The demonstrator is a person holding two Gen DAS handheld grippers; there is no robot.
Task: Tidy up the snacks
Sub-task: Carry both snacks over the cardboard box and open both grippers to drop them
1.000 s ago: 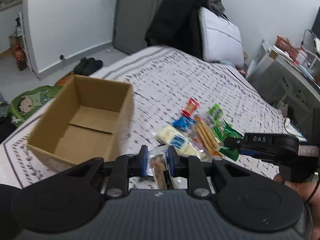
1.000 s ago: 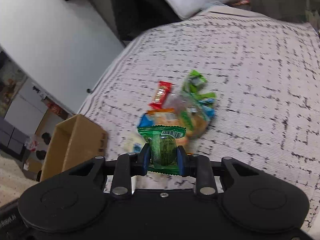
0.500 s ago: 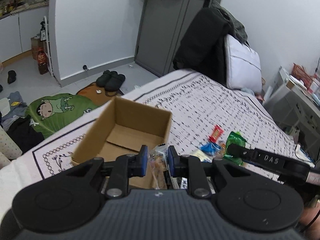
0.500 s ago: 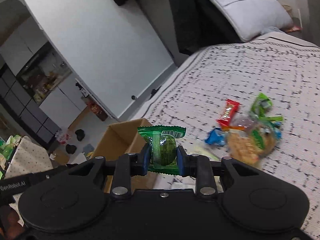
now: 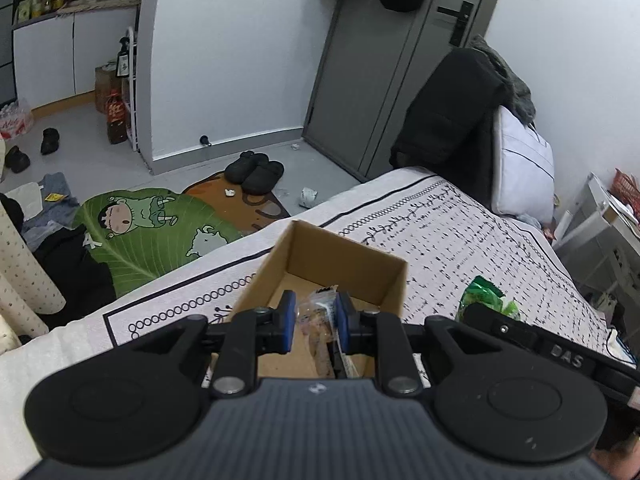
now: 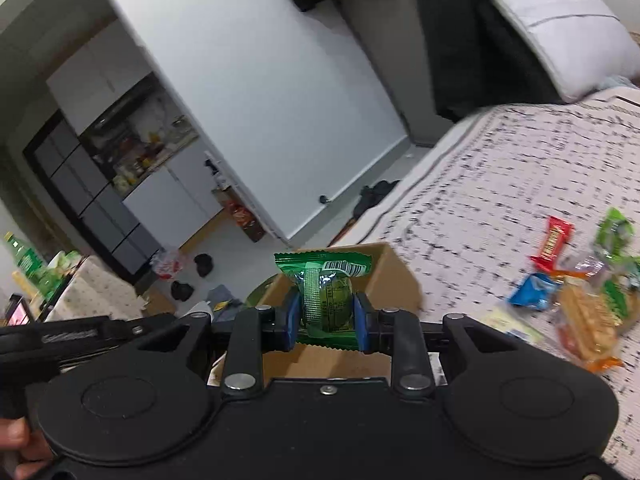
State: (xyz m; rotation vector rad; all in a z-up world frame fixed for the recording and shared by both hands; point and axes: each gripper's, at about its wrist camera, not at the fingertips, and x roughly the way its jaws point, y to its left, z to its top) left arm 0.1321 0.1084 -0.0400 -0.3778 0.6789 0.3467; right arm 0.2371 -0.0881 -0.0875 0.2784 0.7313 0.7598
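An open cardboard box (image 5: 344, 264) stands on the patterned bed; it also shows in the right wrist view (image 6: 396, 280). My left gripper (image 5: 316, 318) is shut on a clear-wrapped snack (image 5: 316, 320) and holds it over the box's near side. My right gripper (image 6: 326, 316) is shut on a green snack packet (image 6: 326, 284) above the box's near edge; that packet shows in the left wrist view (image 5: 486, 300) to the right of the box. A pile of snacks (image 6: 580, 292) lies on the bed to the right, with a red bar (image 6: 554, 244) and a blue packet (image 6: 532, 290).
The bed's edge (image 5: 240, 258) runs just left of the box. Beyond it, a green floor mat (image 5: 160, 236), black slippers (image 5: 256, 170) and clothes lie on the floor. A pillow (image 5: 524, 168) and dark jacket (image 5: 444, 120) sit at the bed's head.
Both grippers have moved left from the snack pile to the box, each carrying its snack. The box now sits directly under the fingers in both views.
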